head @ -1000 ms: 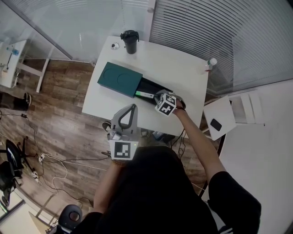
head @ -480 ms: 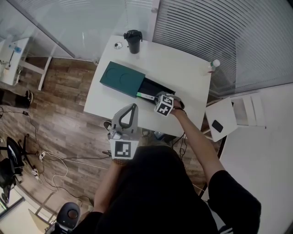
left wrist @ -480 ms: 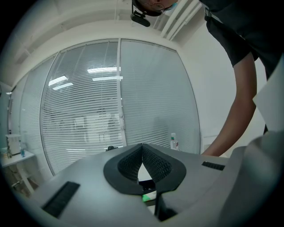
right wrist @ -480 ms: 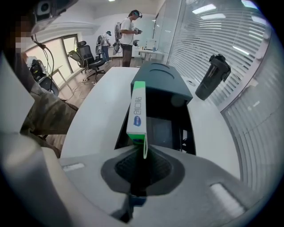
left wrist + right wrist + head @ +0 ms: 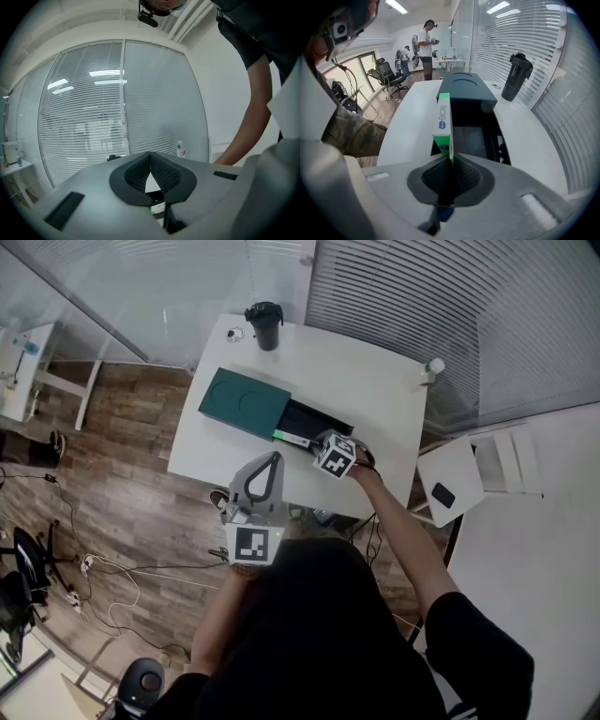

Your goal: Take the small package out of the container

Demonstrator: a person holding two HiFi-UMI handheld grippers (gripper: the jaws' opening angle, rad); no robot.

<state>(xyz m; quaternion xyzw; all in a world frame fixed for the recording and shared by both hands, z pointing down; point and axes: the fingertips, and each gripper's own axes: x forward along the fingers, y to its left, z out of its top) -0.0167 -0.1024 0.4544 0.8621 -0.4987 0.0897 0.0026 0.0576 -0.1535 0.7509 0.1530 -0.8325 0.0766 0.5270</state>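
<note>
Your right gripper (image 5: 451, 161) has just finished closing, and its jaws now pinch the near edge of the small green-and-white package (image 5: 443, 123). That means you have your grip, and lifting looks like the next step. The package stands on edge along the left side of the open black tray (image 5: 476, 136); beyond it sits the dark green cover (image 5: 465, 89). Nothing else is visible in the tray. Your left gripper (image 5: 150, 159) is closed and empty, away from the table (image 5: 415, 105).
</note>
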